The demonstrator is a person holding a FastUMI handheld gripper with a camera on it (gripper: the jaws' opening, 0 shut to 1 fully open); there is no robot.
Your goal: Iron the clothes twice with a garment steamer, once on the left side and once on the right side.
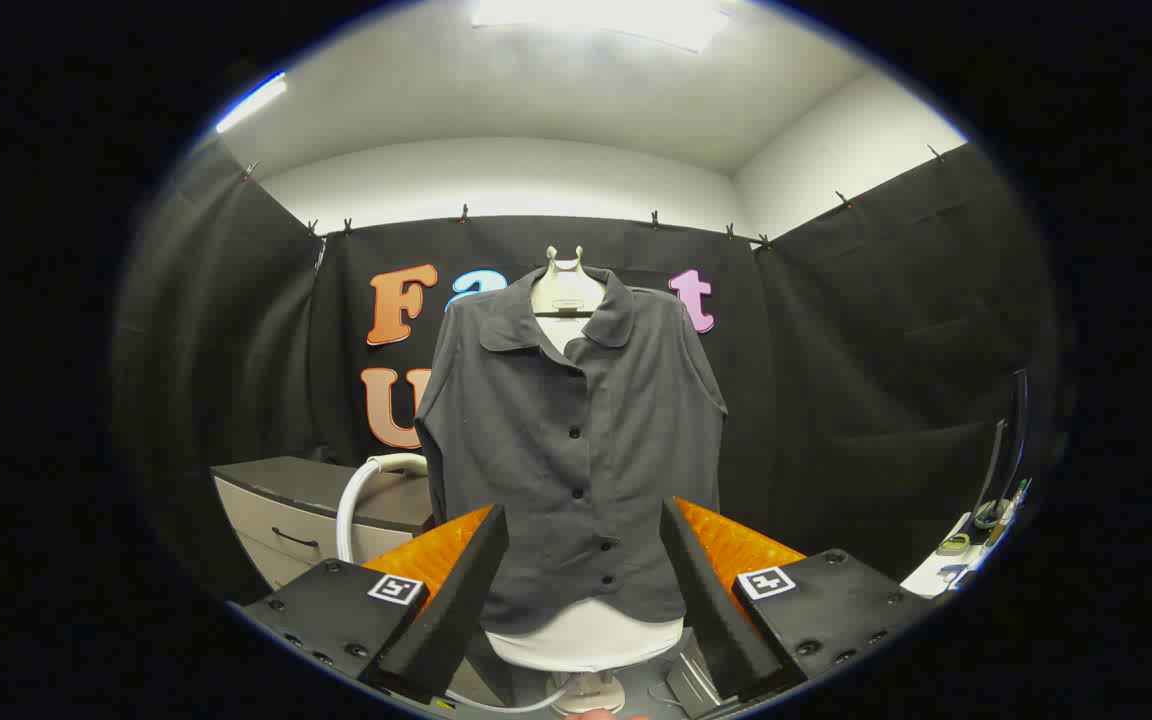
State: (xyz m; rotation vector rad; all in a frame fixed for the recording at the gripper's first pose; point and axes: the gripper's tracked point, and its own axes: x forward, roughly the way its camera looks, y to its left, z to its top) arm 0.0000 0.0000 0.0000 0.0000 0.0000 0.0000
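A dark grey buttoned shirt (576, 440) hangs on a pale mannequin torso (566, 290), straight ahead of my gripper (586, 530) and beyond its fingers. The fingers stand wide apart and nothing is between them; the shirt's lower front shows in the gap. A white steamer hose (361, 495) curves up just left of the shirt, beside the cabinet. The steamer head itself is hidden or too small to tell; a grey metal part (691, 680) lies low by the right finger.
A low cabinet (306, 510) with a dark top and a drawer handle stands at the left, behind the left finger. A white surface with small items (971, 550) sits at the far right. Black cloth walls close the booth all around.
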